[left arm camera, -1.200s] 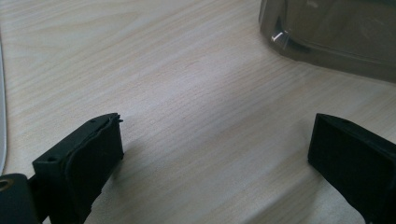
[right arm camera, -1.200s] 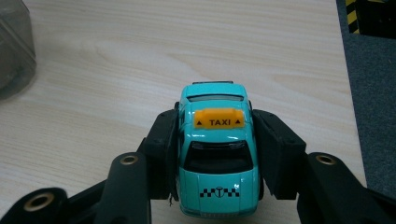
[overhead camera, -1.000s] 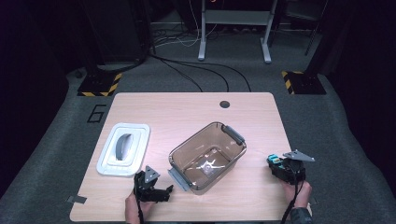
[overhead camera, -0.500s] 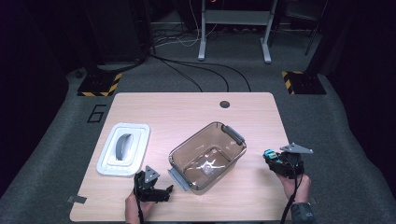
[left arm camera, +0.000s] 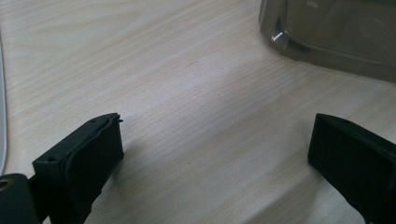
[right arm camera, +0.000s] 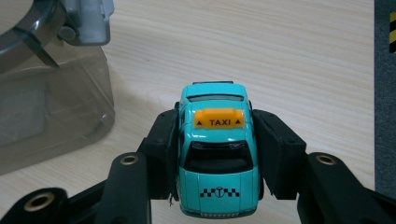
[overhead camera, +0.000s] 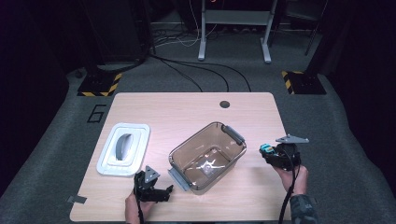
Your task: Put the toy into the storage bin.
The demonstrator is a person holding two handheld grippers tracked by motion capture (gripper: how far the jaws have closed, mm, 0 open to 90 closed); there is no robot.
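Right tool [overhead camera: 267,150] clamped on the sides of a teal taxi [right arm camera: 218,154], held above the right edge of the bench [overhead camera: 187,107], just beside the clear tub [overhead camera: 208,156]. Yellow TAXI sign facing up between the jaws. Left tool [overhead camera: 167,191] low at the near edge, jaws wide, nothing between them but bare wood. White lid [overhead camera: 124,148] flat on the bench, left of the tub.

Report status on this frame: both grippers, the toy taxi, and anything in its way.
Right gripper shut on teal taxi, beside clear bin. Left gripper open over bare table. Bin open, lid set aside; nothing in the way.
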